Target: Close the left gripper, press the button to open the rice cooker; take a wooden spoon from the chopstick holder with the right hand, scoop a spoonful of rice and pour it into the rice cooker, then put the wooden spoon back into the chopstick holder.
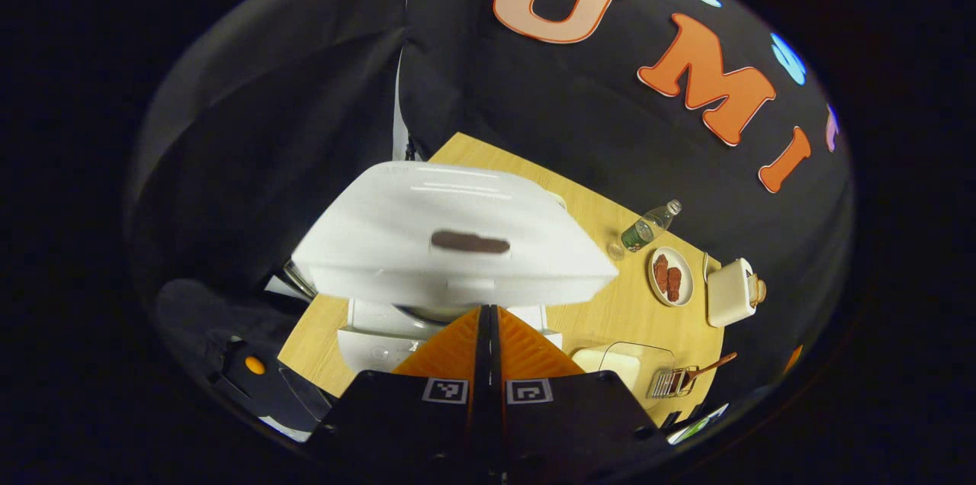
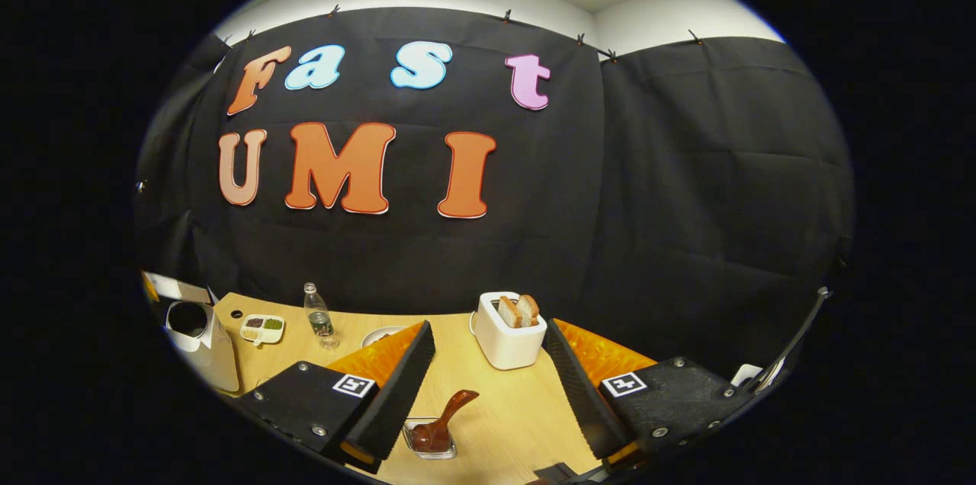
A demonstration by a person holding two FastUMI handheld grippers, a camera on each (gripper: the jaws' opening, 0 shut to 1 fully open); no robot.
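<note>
So in the left gripper view the left tongs (image 1: pixel 488 317) are sitting at bottom center with both fingers pressed flat together, nothing pinched between them, tips pointing right at the front of the white rice cooker (image 1: pixel 450 256), which is taking up the middle of the frame. Its lid (image 1: pixel 457 237) is standing raised above the body, so it's looking popped open. Can't really tell if the tips are touching the cooker or just beside it. Off to the right on the light wood worktop (image 1: pixel 610 309) there's a plastic bottle (image 1: pixel 650 226) lying at a slant in the picture, a plate of reddish food (image 1: pixel 671 277) below it, and a white toaster (image 1: pixel 730 292) further right. At lower right a clear container (image 1: pixel 621 363) is sitting next to the wire chopstick holder (image 1: pixel 671 382), with the wooden spoon (image 1: pixel 713 367) poking out of it. In the right gripper view the right tongs (image 2: pixel 488 378) are hanging spread wide, gripping nothing, above the worktop, and the wooden spoon (image 2: pixel 446 416) is standing in the chopstick holder (image 2: pixel 431 443) at bottom center, between the fingers but apart from them. The toaster (image 2: pixel 507 336) with bread slices is sitting behind it, and the cooker (image 2: pixel 200 340) is showing at far left.
</note>
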